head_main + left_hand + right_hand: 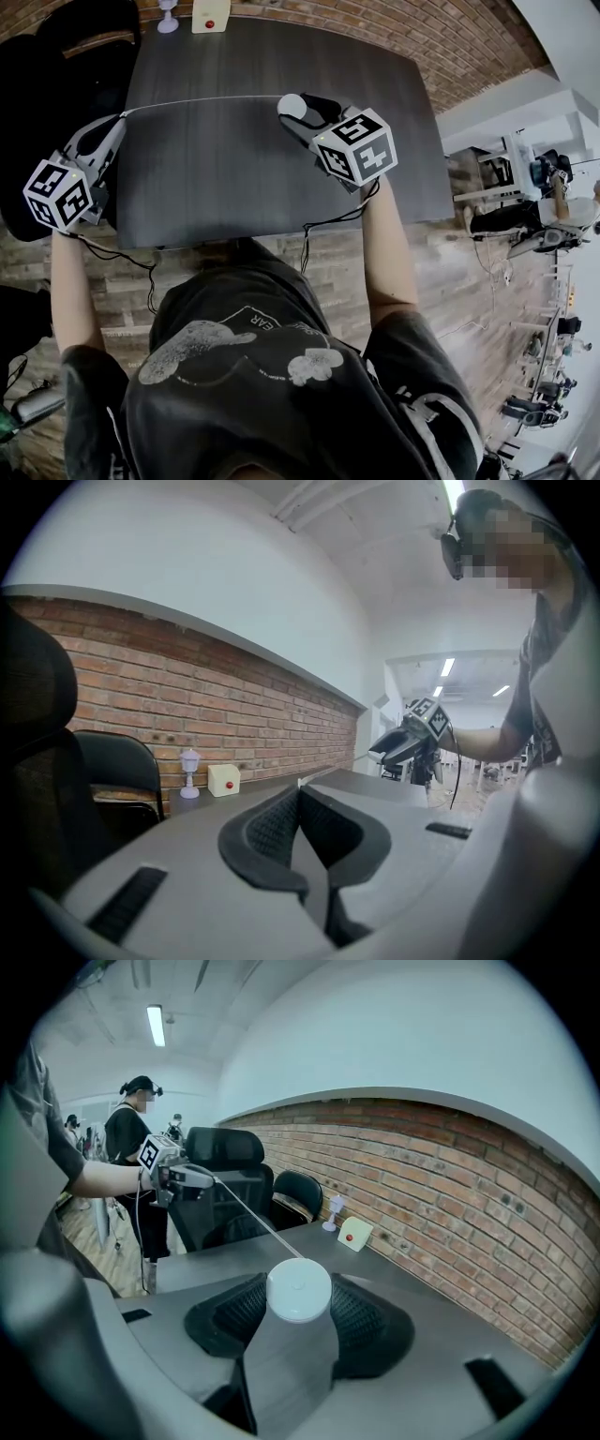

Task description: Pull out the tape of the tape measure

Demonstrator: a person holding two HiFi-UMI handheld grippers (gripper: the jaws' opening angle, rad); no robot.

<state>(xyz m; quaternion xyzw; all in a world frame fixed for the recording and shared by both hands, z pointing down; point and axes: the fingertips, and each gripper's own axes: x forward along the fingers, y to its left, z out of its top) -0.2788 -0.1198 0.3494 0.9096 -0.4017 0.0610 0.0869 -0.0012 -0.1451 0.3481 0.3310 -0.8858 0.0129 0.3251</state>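
Over the dark table (281,187), my right gripper (302,111) is shut on a round white tape measure (289,103), which sits between the pads in the right gripper view (299,1289). A thin white tape (202,100) runs out of it leftward to my left gripper (122,117), whose jaws are shut on the tape's end. In the left gripper view the closed left gripper (298,791) pinches the tape (333,772), which leads off to the right gripper (398,745). From the right gripper view the tape (258,1220) stretches taut to the left gripper (192,1176).
A small white lamp (168,17) and a cream box with a red button (210,14) stand at the table's far edge by the brick wall. Black chairs (56,47) stand left of the table. A person (131,1129) stands beyond the left gripper.
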